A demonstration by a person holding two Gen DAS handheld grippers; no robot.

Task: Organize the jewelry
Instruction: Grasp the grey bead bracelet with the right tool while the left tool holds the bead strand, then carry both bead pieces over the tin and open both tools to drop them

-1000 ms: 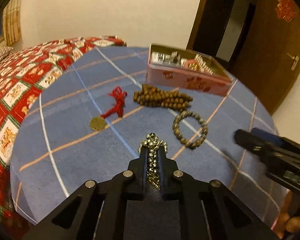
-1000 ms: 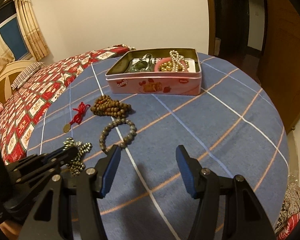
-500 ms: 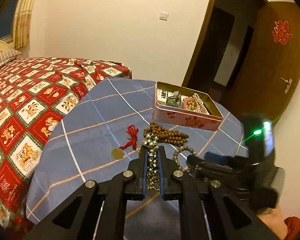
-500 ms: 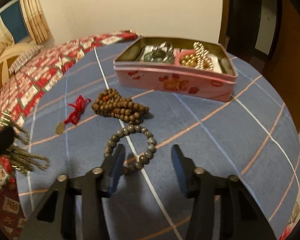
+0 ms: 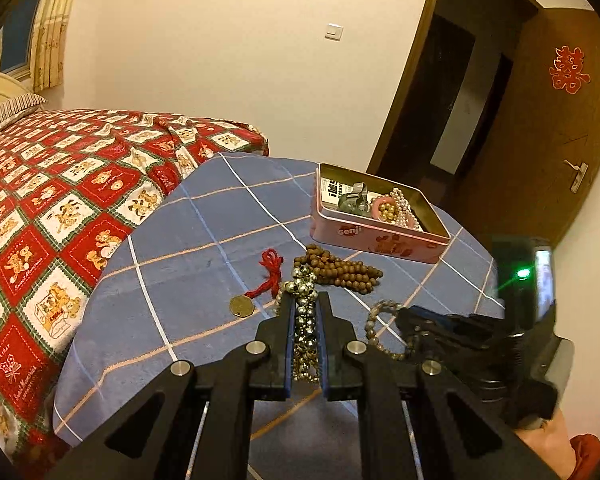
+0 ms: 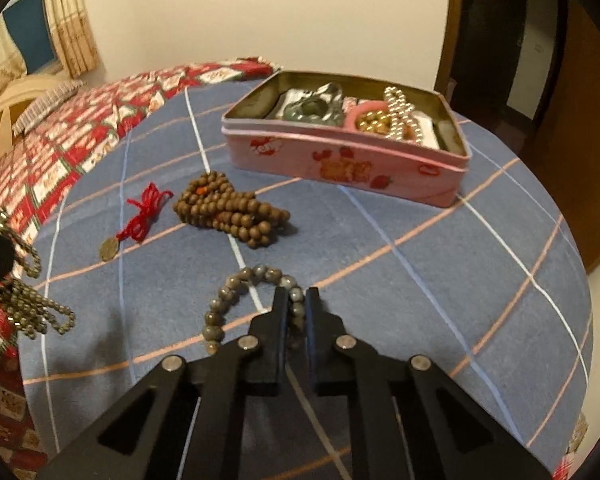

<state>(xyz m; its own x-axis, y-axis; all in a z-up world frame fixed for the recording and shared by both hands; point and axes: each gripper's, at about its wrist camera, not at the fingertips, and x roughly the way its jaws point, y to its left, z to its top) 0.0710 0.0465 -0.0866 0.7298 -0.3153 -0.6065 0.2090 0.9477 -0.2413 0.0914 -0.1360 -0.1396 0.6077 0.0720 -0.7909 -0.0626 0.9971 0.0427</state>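
My left gripper [image 5: 303, 298] is shut on a silvery bead chain [image 5: 305, 328], held above the cloth; in the right wrist view the chain [image 6: 32, 312] dangles at the far left. My right gripper [image 6: 298, 294] is low over the table, its jaws closing, and the pads press on the right side of a grey bead bracelet [image 6: 228, 292] that lies on the cloth. In the left wrist view that gripper [image 5: 404, 316] reaches in from the right onto the bracelet [image 5: 374, 320]. An open pink tin [image 6: 340, 160] with pearls and other pieces stands at the back.
A heap of brown wooden beads [image 6: 228, 208] and a red cord with a coin [image 6: 140, 216] lie left of the tin on the round table's blue checked cloth [image 6: 420, 260]. A bed with a red quilt [image 5: 40, 200] adjoins the table's left; a wooden door [image 5: 540, 140] stands right.
The right gripper came forward and down over the grey bracelet and its jaws went from wide apart to pinched on it. The left gripper rose with the chain.
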